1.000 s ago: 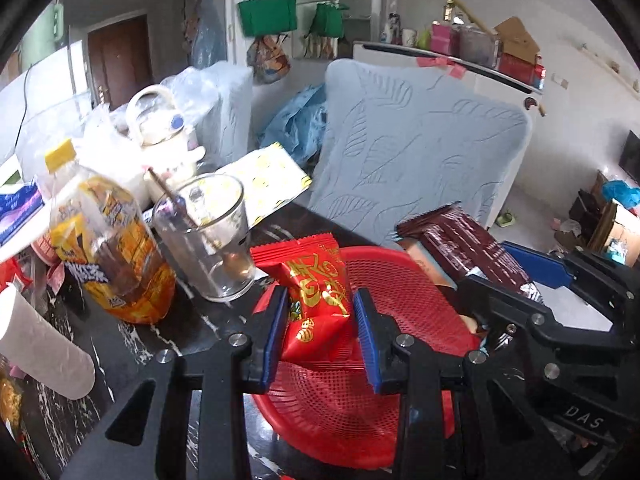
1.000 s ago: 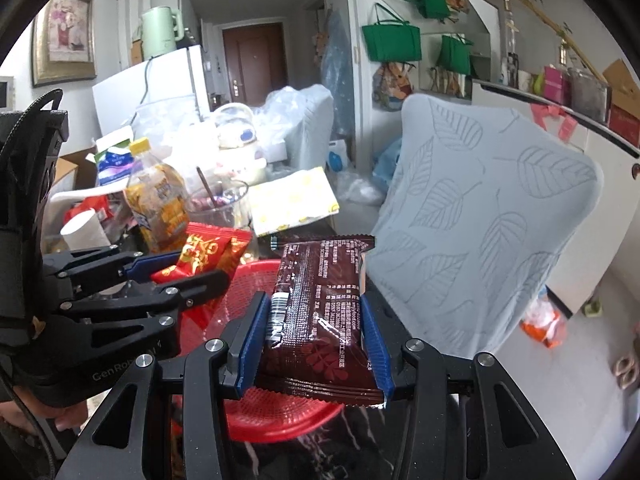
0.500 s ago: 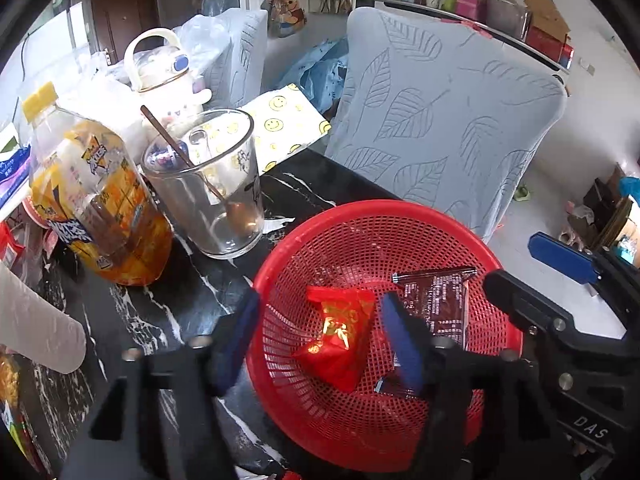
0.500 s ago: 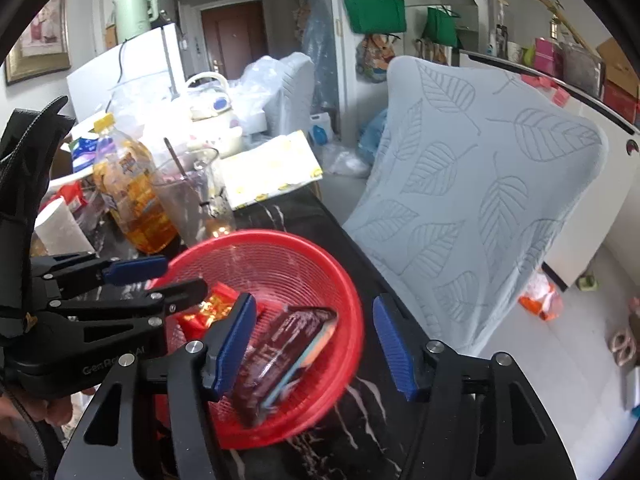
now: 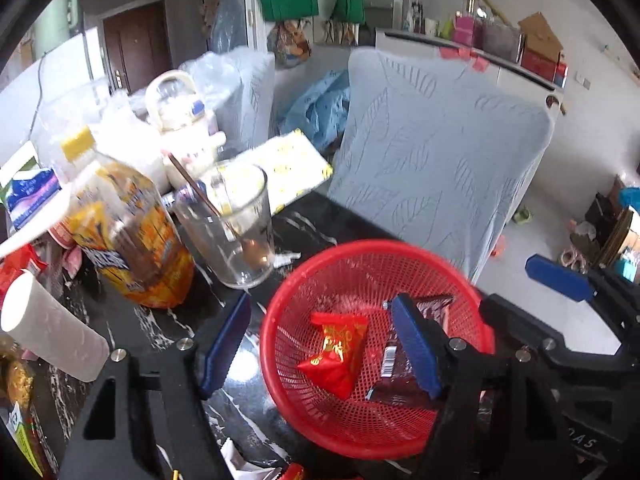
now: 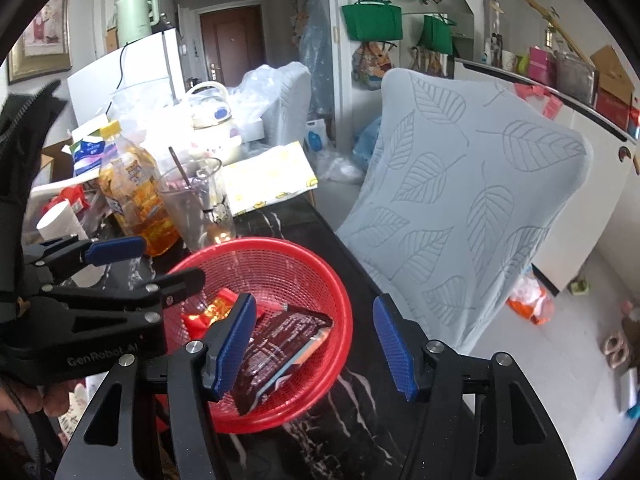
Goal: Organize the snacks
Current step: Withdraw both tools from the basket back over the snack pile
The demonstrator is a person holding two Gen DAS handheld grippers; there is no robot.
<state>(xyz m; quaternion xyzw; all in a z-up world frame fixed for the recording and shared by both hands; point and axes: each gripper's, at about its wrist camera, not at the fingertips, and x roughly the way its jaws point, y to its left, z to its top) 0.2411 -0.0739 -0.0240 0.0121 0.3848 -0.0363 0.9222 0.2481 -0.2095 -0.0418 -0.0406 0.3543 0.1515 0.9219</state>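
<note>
Dark table [image 5: 224,312]: one red basket [image 5: 280,360], two snack packets [image 5: 340,354].

Bright daylight fills both fisheye views. Edges curve strongly, with black corners. The left view shows motion blur at upper left; white surfaces glare softly.

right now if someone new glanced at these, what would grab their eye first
The bright red mesh basket on the dark marble table stands out first, with a red snack packet and a dark brown snack packet lying in it. Both the left gripper and right gripper hang over it, jaws open and empty. Left of the basket stand an orange drink bottle and a glass with a spoon.
</note>
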